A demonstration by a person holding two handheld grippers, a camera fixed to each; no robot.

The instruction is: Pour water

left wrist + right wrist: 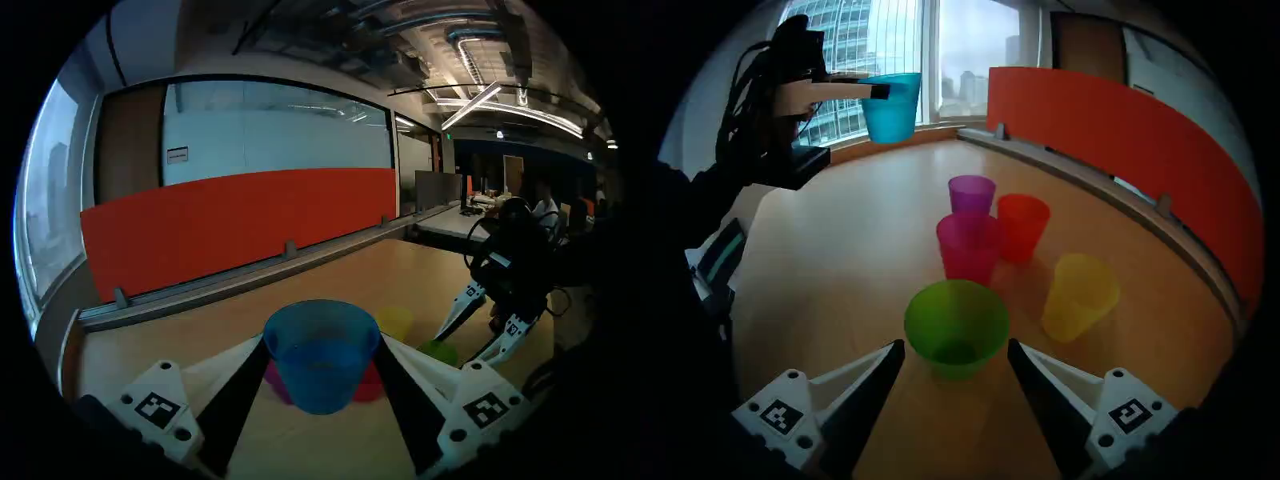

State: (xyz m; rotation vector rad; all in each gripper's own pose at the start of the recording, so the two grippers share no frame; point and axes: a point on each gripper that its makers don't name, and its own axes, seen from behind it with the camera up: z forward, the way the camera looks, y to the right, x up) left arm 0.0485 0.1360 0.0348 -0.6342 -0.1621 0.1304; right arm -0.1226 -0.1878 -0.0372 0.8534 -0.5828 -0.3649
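Directly behind green cup, pink cup.

Dim and underexposed in the left gripper view, with light from ceiling strip lights at upper right and pale daylight at the far left rim. Much brighter in the right gripper view: daylight through the windows, a soft sheen toward the far edge of the tabletop, faint tinted shadows close by the coloured cups, a backlit glow through the blue cup. Strong fisheye bending at the edges, slight softness throughout.
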